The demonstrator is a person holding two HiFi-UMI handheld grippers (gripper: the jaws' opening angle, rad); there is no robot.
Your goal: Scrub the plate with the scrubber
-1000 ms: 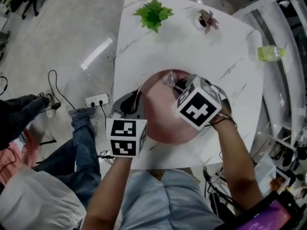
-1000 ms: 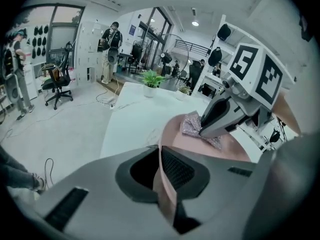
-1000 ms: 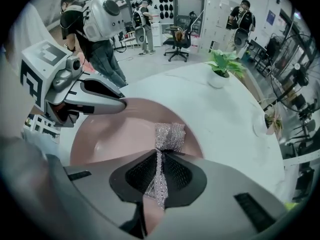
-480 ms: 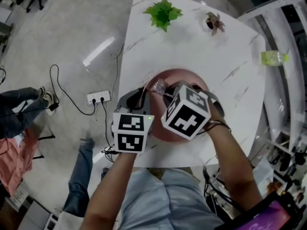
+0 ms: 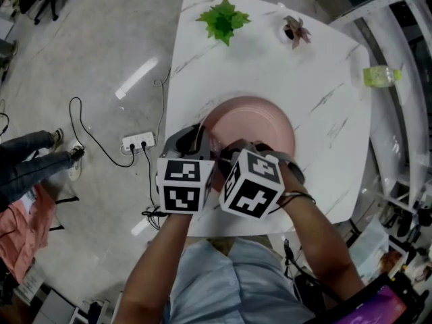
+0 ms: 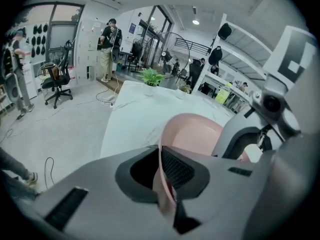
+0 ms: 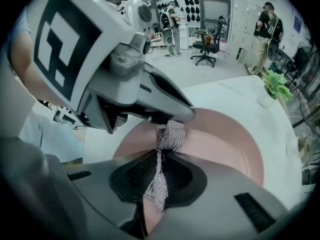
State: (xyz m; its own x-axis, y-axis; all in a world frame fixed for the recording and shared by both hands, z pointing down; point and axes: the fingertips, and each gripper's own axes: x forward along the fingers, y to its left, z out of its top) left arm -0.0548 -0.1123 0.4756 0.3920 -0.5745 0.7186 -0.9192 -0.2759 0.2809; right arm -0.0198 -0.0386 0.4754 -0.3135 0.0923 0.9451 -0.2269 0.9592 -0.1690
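A pink plate (image 5: 256, 117) lies on the white marble table (image 5: 331, 86). My left gripper (image 5: 202, 140) is shut on the plate's near-left rim; in the left gripper view the rim (image 6: 161, 169) runs edge-on between the jaws. My right gripper (image 5: 228, 148) is shut on a silver mesh scrubber (image 7: 169, 136), which hangs from the jaws onto the plate's (image 7: 225, 144) near-left part. The scrubber sits right beside the left gripper's (image 7: 150, 99) fingers. In the head view the marker cubes hide the scrubber.
At the table's far edge stand a green plant (image 5: 223, 19) and a small reddish potted plant (image 5: 295, 29). A rack with a green-yellow bottle (image 5: 378, 75) is on the right. On the floor at left lie a power strip (image 5: 138, 141) and cables.
My right gripper has drawn the scrubber from the plate's far middle toward me, to the near-left edge beside the left gripper. The left gripper has kept its hold on the rim.
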